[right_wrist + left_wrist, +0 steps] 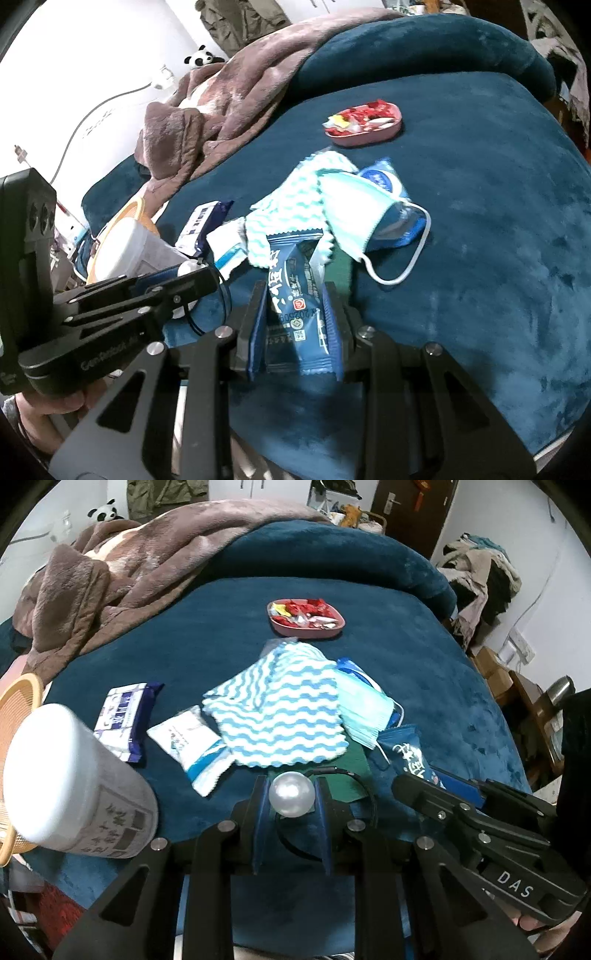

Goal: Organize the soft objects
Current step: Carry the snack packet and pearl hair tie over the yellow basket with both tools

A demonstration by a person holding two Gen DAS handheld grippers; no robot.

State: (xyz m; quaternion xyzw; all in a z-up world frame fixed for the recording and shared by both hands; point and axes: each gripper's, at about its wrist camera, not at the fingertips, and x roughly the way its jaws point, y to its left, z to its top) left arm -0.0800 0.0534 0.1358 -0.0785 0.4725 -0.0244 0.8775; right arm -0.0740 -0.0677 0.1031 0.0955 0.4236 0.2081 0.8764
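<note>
My left gripper (291, 794) is shut on a pearl-white ball (291, 794) fixed to a black hair tie (364, 801), just above the blue bed cover. My right gripper (295, 314) is shut on a dark blue snack packet (295, 280); it also shows in the left wrist view (410, 755). In front lie a blue-and-white wavy cloth (284, 709), a light blue face mask (364, 709), a white tissue pack (192, 738) and a purple wipes pack (123, 718).
A pink dish of red candies (306, 618) sits further back. A white lidded tub (70, 779) stands in an orange basket (14, 705) at the left edge. A brown blanket (122, 576) is heaped at the back left. A dark green card (351, 775) lies under the cloth.
</note>
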